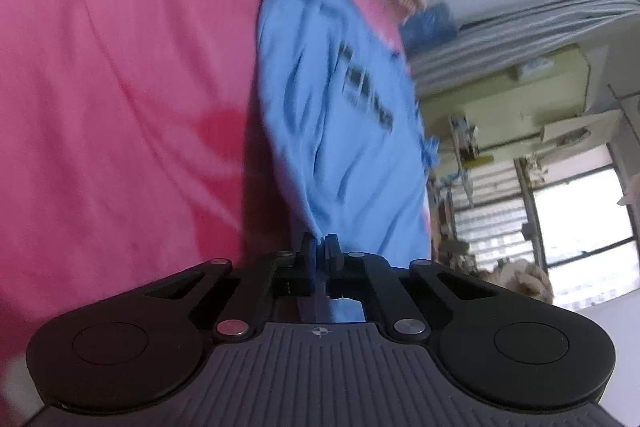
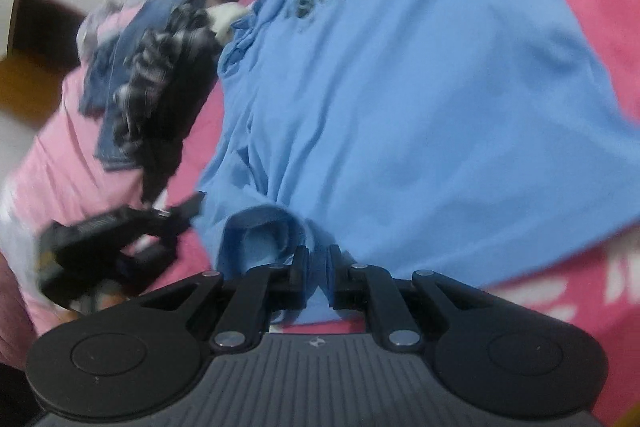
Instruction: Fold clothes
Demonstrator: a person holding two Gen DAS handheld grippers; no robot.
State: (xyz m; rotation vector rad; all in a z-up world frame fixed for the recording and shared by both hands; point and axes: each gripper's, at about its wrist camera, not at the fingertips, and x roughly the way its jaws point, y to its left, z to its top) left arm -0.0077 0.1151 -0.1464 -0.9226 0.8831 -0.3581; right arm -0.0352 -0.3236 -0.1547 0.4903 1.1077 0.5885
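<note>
A light blue T-shirt (image 1: 340,115) with dark print on its chest is stretched over a pink bedsheet (image 1: 120,67). My left gripper (image 1: 320,241) is shut on a pinch of the shirt's edge. In the right wrist view the same blue T-shirt (image 2: 400,87) spreads ahead, and my right gripper (image 2: 318,253) is shut on a bunched fold of its hem. The left gripper (image 2: 120,227) shows blurred at the lower left of that view, beside the shirt's edge. Both views are motion-blurred.
A heap of other clothes (image 2: 160,75), dark striped, denim and grey, lies on the pink sheet (image 2: 72,147) beyond the shirt's left side. A window (image 1: 580,219), shelves and a white wall fill the right of the left wrist view.
</note>
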